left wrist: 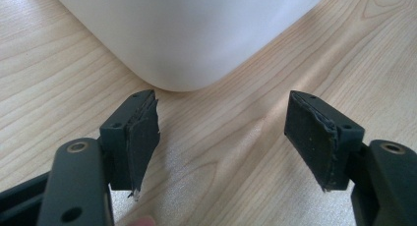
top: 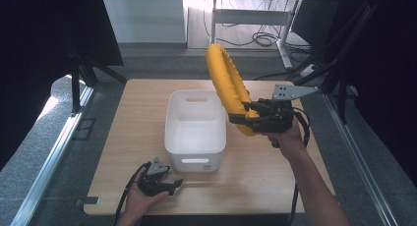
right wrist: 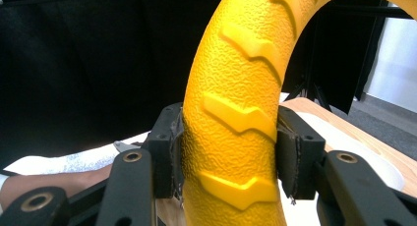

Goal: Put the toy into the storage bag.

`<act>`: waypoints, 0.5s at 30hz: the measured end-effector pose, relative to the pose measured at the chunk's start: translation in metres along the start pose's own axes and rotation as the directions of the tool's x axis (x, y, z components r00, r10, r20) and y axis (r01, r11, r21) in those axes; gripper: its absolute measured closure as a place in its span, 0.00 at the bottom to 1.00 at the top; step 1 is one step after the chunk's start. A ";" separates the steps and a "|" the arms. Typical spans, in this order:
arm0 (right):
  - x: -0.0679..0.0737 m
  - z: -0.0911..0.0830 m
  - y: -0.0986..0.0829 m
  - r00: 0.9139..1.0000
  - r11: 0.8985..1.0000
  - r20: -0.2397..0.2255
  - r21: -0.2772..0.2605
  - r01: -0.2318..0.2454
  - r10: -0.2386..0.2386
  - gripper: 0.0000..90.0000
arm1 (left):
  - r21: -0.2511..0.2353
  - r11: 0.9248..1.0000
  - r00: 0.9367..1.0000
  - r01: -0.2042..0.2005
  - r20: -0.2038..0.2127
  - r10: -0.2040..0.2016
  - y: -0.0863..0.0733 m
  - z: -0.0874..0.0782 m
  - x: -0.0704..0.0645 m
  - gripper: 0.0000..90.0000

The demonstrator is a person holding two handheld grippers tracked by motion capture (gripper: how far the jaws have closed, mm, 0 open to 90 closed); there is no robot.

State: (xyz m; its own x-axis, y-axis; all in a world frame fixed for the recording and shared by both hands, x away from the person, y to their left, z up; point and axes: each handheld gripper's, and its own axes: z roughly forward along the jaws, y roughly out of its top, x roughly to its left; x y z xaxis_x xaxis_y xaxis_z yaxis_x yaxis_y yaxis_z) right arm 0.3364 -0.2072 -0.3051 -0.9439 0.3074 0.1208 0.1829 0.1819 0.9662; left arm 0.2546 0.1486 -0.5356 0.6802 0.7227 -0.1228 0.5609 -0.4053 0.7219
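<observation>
A yellow ring with a raised tyre tread [top: 226,83] [right wrist: 236,103] stands on edge in the air, held up beside the right rim of a white plastic bin [top: 195,130]. My right gripper [top: 243,115] [right wrist: 228,147] is shut on the ring's lower part, both pads pressed against its sides. My left gripper [top: 174,183] [left wrist: 223,137] rests low on the wooden table [top: 137,118] just in front of the bin's near left corner [left wrist: 182,44]. Its jaws stand wide apart with bare wood between them.
The bin stands in the middle of the table with a handle slot in its near wall. Dark frames and stands flank the table on both sides. A metal rail runs along the left. Cables and a desk frame lie on the floor beyond the far edge.
</observation>
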 end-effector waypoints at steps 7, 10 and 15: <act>0.002 0.005 0.001 1.000 1.000 -0.013 0.000 0.005 -0.005 0.57 | 0.002 1.000 1.000 -0.001 0.001 0.001 0.000 0.001 0.000 0.32; 0.003 0.008 0.002 1.000 1.000 -0.016 0.006 0.008 -0.008 0.57 | -0.001 1.000 1.000 0.001 0.002 -0.001 0.000 0.000 0.000 0.32; 0.007 0.012 0.006 0.999 1.000 -0.030 -0.001 0.016 -0.016 0.57 | 0.006 1.000 1.000 -0.005 0.000 0.005 0.000 0.000 0.001 0.32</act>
State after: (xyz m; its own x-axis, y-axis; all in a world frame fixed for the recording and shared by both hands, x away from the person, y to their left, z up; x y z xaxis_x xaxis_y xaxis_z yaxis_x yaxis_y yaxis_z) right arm 0.3345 -0.1933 -0.3015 -0.9546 0.2759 0.1122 0.1674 0.1855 0.9683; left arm 0.2549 0.1492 -0.5358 0.6831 0.7205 -0.1193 0.5601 -0.4120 0.7187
